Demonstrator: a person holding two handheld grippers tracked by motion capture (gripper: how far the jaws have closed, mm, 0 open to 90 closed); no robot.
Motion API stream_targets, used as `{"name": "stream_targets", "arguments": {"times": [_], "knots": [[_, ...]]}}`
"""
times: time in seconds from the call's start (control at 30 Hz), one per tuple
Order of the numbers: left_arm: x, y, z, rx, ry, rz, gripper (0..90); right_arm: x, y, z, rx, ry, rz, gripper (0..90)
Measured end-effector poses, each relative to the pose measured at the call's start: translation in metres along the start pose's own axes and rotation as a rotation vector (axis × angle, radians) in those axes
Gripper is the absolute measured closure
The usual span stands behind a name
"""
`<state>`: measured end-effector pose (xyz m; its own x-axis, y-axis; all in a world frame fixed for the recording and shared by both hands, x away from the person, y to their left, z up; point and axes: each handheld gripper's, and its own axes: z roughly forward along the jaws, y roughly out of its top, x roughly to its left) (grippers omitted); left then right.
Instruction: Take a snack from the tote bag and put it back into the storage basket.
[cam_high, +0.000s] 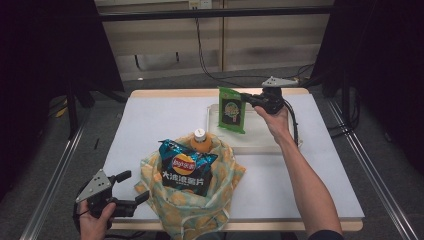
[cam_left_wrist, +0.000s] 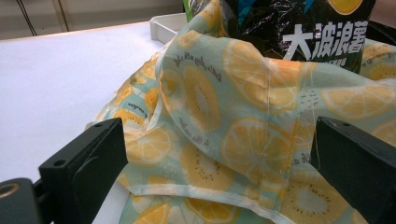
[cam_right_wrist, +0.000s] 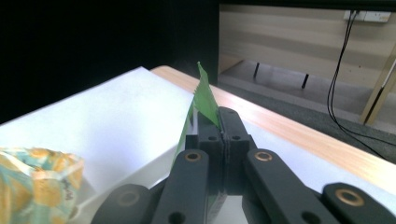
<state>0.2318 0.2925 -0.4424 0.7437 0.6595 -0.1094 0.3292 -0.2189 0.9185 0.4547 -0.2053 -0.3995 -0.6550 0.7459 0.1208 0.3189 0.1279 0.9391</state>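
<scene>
Near edge: left gripper (cam_high: 127, 192) spread wide, just beside lemon-print bag (cam_high: 192, 200) holding chip packet (cam_high: 184, 169) and bottle (cam_high: 201, 140). Farther right: right gripper (cam_high: 248, 98) pinching green packet (cam_high: 232, 110) by upper corner, hanging upright over white tray (cam_high: 260, 142), beyond bag.

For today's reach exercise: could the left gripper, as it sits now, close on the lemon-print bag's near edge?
Probably yes: the left gripper is open, with the bag's fabric lying between its jaws and nothing in front.

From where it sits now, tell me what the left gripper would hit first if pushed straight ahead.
The lemon-print bag. The left gripper has its jaws open on either side of the fabric, which lies right ahead between them; the chip packet stands behind it, inside the bag.
</scene>
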Motion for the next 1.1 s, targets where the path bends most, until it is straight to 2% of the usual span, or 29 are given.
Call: {"name": "stream_targets", "arguments": {"times": [0.03,0.1,0.23,0.33,0.43,0.53,0.67,0.77,0.9,0.97,1.03,1.1], "knots": [[0.001,0.000,0.000,-0.008,-0.013,-0.001,3.4,-0.001,-0.002,0.002,0.009,-0.005,-0.001,89.0],[0.001,0.000,0.001,0.001,0.003,-0.001,3.4,-0.004,-0.005,0.007,0.012,-0.014,0.005,88.9],[0.002,0.000,0.001,0.007,0.004,0.008,3.4,-0.011,-0.008,0.017,0.017,-0.027,0.019,88.6],[0.002,-0.001,0.001,0.001,0.001,-0.012,3.4,-0.016,-0.004,0.026,0.042,-0.043,0.002,88.2],[0.003,-0.002,0.000,-0.005,0.018,-0.022,3.4,-0.021,0.000,0.035,0.049,-0.047,0.013,87.9],[0.004,-0.002,-0.001,0.002,0.012,-0.012,3.4,-0.025,-0.001,0.044,0.054,-0.060,0.021,86.5],[0.005,-0.002,0.000,-0.007,-0.002,-0.018,3.5,-0.029,-0.007,0.050,0.052,-0.096,0.045,81.2],[0.005,-0.002,-0.001,-0.001,0.013,-0.018,3.5,-0.032,-0.012,0.052,0.077,-0.112,0.054,77.9],[0.005,-0.002,-0.001,-0.009,0.001,-0.015,3.5,-0.037,-0.016,0.051,0.095,-0.128,0.070,71.4],[0.006,-0.002,0.000,-0.006,0.001,-0.015,3.6,-0.038,-0.018,0.051,0.104,-0.139,0.072,70.8],[0.006,-0.002,-0.001,0.004,0.019,-0.014,3.8,-0.040,-0.020,0.052,0.115,-0.139,0.081,65.5],[0.006,-0.002,0.000,-0.003,0.009,-0.020,3.8,-0.040,-0.022,0.052,0.109,-0.144,0.105,59.0]]}}
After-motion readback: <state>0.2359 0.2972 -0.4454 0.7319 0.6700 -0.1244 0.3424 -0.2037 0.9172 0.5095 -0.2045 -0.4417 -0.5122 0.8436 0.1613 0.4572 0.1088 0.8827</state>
